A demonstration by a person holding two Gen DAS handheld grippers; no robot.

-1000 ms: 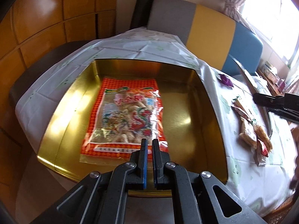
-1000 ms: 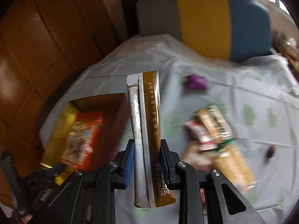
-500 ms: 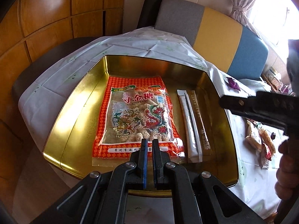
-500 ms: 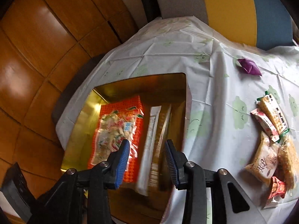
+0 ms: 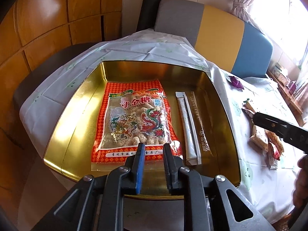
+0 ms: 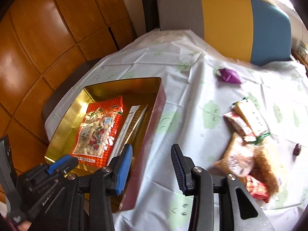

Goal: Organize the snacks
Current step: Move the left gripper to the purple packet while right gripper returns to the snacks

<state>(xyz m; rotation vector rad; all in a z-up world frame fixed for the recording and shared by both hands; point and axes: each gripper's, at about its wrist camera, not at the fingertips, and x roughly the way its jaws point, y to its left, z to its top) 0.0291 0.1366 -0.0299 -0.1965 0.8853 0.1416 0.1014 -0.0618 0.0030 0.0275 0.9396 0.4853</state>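
A gold tin (image 5: 63,115) stands on the tablecloth and holds a red-orange snack bag (image 5: 134,115). A long white-and-brown stick packet (image 5: 192,127) lies flat to the right of the bag. My left gripper (image 5: 154,148) hovers over the tin's near rim; its jaws are opening, with nothing between them. My right gripper (image 6: 152,150) hangs above the tin's right wall (image 6: 154,127) and the cloth; its jaws are also opening and are empty. Loose snack packs (image 6: 246,127) lie in a heap to its right.
A purple wrapped sweet (image 6: 229,75) and a small dark sweet (image 6: 297,149) lie on the white tablecloth (image 6: 192,88). A grey, yellow and blue chair back (image 6: 225,17) stands behind the table. Wooden wall panels (image 6: 48,38) are on the left.
The right gripper let go of the stick packet, which now lies in the tin, and swung right over the cloth. The left jaws went from shut to slightly apart.
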